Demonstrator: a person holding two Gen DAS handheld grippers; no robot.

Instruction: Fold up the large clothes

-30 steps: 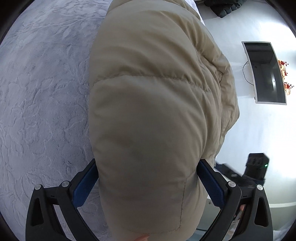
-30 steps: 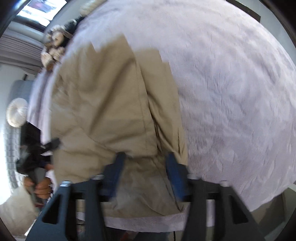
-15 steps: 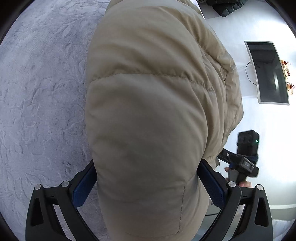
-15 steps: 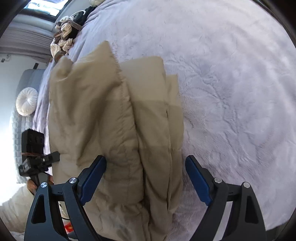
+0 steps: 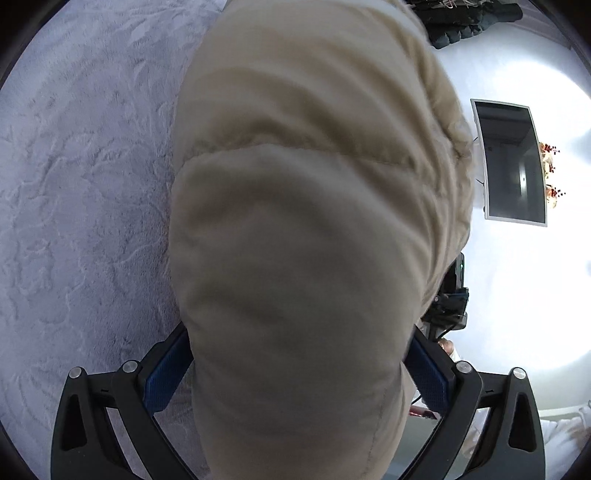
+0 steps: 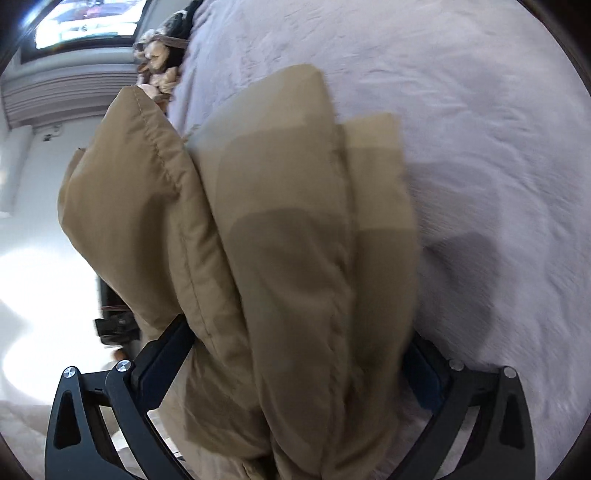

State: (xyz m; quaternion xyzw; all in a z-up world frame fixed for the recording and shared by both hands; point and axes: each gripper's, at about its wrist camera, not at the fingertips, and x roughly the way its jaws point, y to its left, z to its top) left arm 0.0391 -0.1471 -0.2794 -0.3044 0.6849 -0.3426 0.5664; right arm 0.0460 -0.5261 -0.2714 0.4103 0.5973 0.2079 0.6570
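Note:
A beige puffer jacket (image 5: 306,229) fills the middle of the left wrist view, bunched thick between the fingers of my left gripper (image 5: 295,369). The jaws stand wide, pressed on the padded bundle from both sides. In the right wrist view the same jacket (image 6: 280,258) hangs in folded layers between the fingers of my right gripper (image 6: 299,354), also wide around the thick fabric. The jacket is lifted off the pale lilac bedspread (image 5: 81,184), which also shows in the right wrist view (image 6: 480,129). The fingertips are hidden by cloth.
A wall-mounted screen (image 5: 513,162) hangs on the white wall at right. Dark clothes (image 5: 469,22) lie at the bed's far end. Plush toys (image 6: 162,62) sit at the bed's edge below a window (image 6: 88,22). The other gripper's body (image 5: 448,295) shows beside the jacket.
The right gripper opened wide from a narrow grip, took in a thicker bundle and lifted it; more wall shows. The left gripper keeps its hold; the jacket has swung slightly right.

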